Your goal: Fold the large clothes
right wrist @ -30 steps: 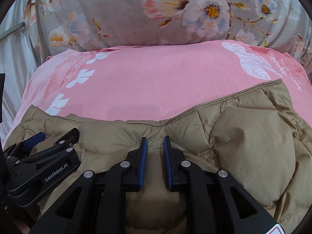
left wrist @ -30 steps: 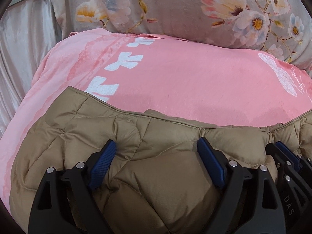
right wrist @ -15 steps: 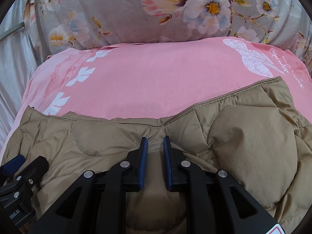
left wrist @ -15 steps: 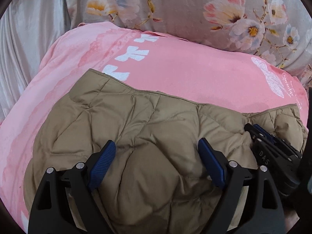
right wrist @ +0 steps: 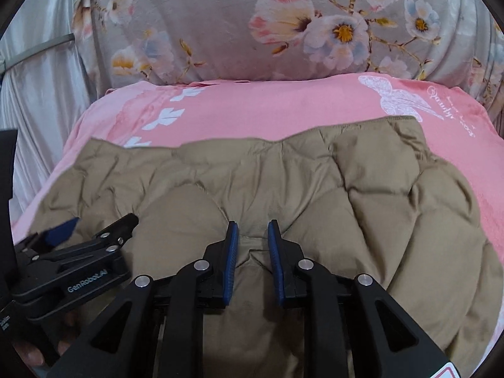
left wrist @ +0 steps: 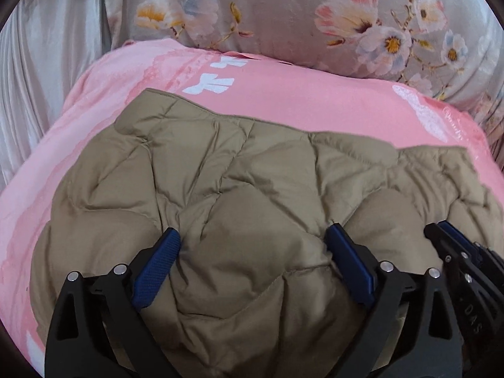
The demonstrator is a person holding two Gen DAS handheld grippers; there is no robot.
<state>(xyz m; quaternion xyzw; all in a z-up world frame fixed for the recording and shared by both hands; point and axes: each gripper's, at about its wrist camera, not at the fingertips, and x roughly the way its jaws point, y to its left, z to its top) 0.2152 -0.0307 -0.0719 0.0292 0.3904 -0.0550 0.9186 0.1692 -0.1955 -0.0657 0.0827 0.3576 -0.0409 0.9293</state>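
Observation:
A tan quilted puffer jacket (left wrist: 239, 195) lies spread on a pink blanket (left wrist: 283, 100); it also shows in the right wrist view (right wrist: 378, 195). My left gripper (left wrist: 252, 252) is open, its blue pads wide apart, resting over the jacket's near part. My right gripper (right wrist: 252, 236) has its pads close together, pinching a fold of the jacket's fabric. The right gripper shows at the right edge of the left wrist view (left wrist: 456, 252). The left gripper shows at the left of the right wrist view (right wrist: 78, 245).
A grey floral cushion (right wrist: 283, 25) stands behind the pink blanket (right wrist: 283, 107). A silvery curtain (left wrist: 41, 63) hangs at the left. The blanket falls away at its left and right edges.
Both grippers have pulled back toward me, so more of the jacket shows spread over the blanket. The left gripper stays open; the right stays pinched on the fabric.

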